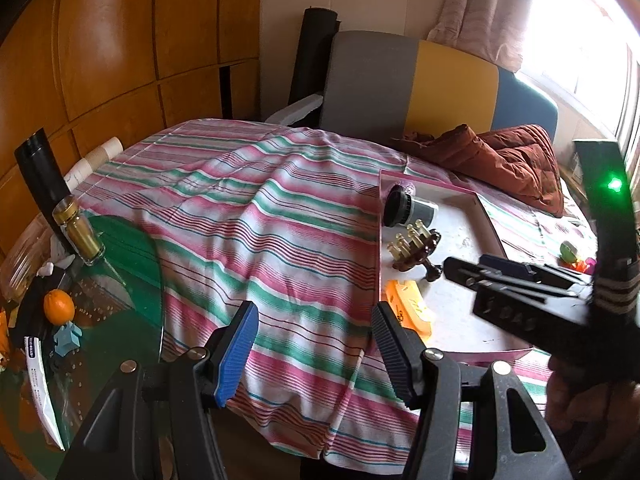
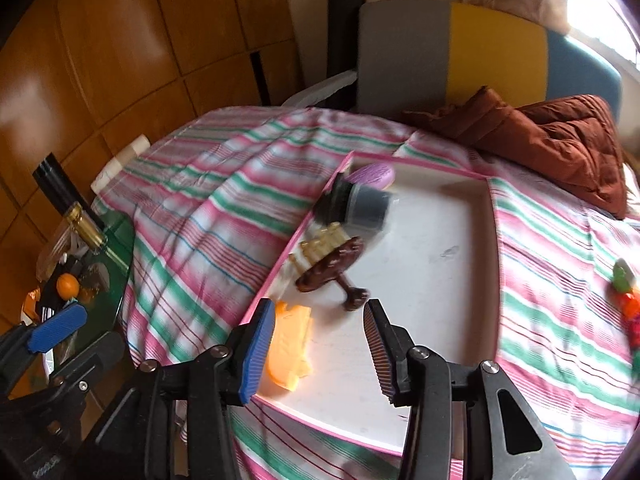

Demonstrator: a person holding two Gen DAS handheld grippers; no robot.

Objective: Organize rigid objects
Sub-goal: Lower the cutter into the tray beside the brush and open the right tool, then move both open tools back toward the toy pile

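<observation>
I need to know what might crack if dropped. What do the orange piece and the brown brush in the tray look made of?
Orange piece: probably hard, slightly translucent plastic, with glowing edges. Brown brush: glossy mottled plastic, tortoiseshell-like, with pale stiff pegs; blur leaves it uncertain.

Pink-green striped cloth (image 2: 224,216), pink-rimmed tray (image 2: 494,240)

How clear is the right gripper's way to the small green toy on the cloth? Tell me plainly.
Probably clear. The right gripper hangs open and empty over the tray; the green toy lies on bare striped cloth past the tray's right rim, with only that low rim between.
</observation>
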